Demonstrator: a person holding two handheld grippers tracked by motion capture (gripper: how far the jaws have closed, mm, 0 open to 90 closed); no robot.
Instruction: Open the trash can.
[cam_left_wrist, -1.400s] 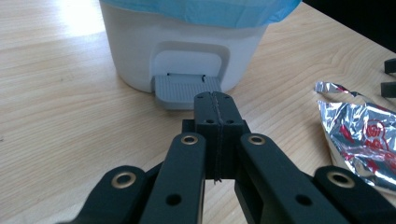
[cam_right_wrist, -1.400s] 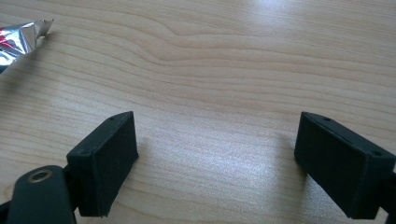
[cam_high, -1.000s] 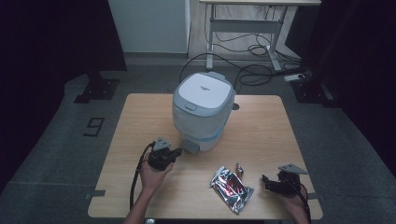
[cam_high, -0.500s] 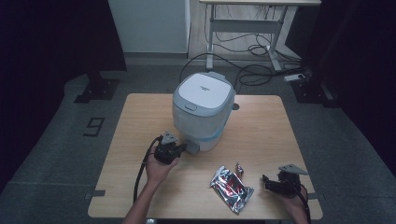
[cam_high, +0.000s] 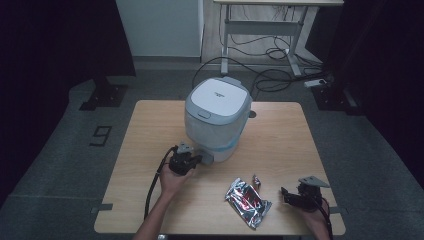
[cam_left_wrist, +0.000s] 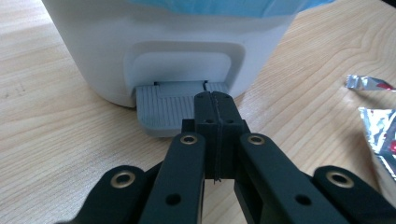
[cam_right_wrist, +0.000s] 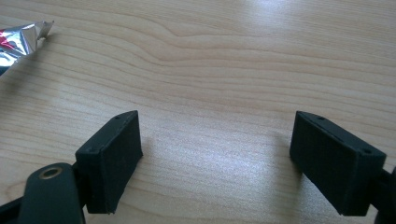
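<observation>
A white bin (cam_high: 217, 119) with a pale grey lid and a blue liner edge stands mid-table. Its grey ribbed foot pedal (cam_left_wrist: 161, 105) juts out at the base. My left gripper (cam_high: 196, 160) is shut with nothing between its jaws, and its tip (cam_left_wrist: 213, 99) rests on the pedal's right part. A crumpled silver foil wrapper (cam_high: 247, 202) with red print lies on the wood between the two hands. My right gripper (cam_high: 286, 194) stands open low over bare wood (cam_right_wrist: 210, 140), right of the wrapper (cam_right_wrist: 18, 39).
The wooden table (cam_high: 280, 140) has bare wood left and right of the bin. A small foil scrap (cam_high: 257, 180) lies beside the wrapper. Cables (cam_high: 265, 75) and a desk frame stand on the grey floor behind the table.
My left gripper has moved right and forward to the bin's base, reaching the pedal. The right gripper has barely shifted.
</observation>
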